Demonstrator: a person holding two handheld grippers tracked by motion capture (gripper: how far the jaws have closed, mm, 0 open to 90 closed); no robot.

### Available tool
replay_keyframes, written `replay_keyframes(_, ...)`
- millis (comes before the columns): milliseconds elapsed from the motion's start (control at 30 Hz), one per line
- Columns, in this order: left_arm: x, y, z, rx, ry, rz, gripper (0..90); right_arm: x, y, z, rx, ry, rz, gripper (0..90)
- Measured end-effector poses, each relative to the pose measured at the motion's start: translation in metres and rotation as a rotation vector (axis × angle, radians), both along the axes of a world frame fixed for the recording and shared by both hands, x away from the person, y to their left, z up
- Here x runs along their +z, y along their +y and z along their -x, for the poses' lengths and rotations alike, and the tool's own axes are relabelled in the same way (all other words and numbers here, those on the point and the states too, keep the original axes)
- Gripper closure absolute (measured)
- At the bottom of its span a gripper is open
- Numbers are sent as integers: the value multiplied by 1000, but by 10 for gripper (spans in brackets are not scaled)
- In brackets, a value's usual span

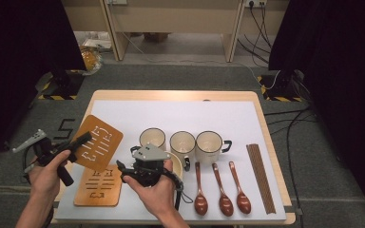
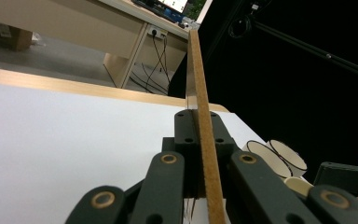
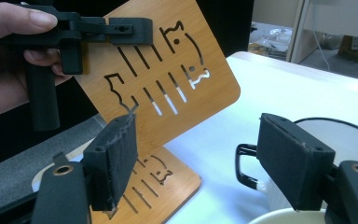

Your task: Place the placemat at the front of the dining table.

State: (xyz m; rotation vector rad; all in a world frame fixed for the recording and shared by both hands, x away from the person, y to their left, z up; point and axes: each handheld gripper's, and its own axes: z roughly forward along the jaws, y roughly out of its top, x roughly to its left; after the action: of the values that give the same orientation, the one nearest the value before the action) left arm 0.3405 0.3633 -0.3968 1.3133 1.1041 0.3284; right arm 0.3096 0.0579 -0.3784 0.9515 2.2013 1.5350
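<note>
While the left tongs (image 1: 83, 140) clamp one wooden trivet (image 1: 98, 142) by its edge, that board hangs tilted above the worktop (image 1: 228, 114), off the surface, over the near-left corner. Seen from the left gripper view, the trivet's thin edge (image 2: 204, 126) runs straight up between the two jaws, pads tight on both faces. Second trivet (image 1: 98, 185) lies flat on the worktop right below and a bit nearer the person, so 2 trivets total, both w/ cut-out slots.

Right tongs (image 1: 123, 170) sit apart, nothing between the pads; the right gripper view shows them (image 3: 205, 163) gaping, w/ the lifted trivet (image 3: 168, 79) beyond and above the one jaw, near but not touching. Right hand (image 1: 154, 192) hovers just right of the flat trivet.

Outward now: 3 cream mugs (image 1: 183, 142) w/ dark rims in a row mid-worktop, plus a 4th mug (image 1: 177, 164) partly hidden behind the right gripper. 3 brown spoons (image 1: 221, 192) side by side, bowls toward the person. Bundle of chopsticks (image 1: 260, 178) at far right; count too fine to tell.
</note>
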Motion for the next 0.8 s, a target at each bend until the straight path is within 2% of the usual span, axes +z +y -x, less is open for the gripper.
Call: replay_keyframes(800, 17, -19, -27, -5, -22, 2, 861, 8, -34, -9, -64, -15, 4, 291)
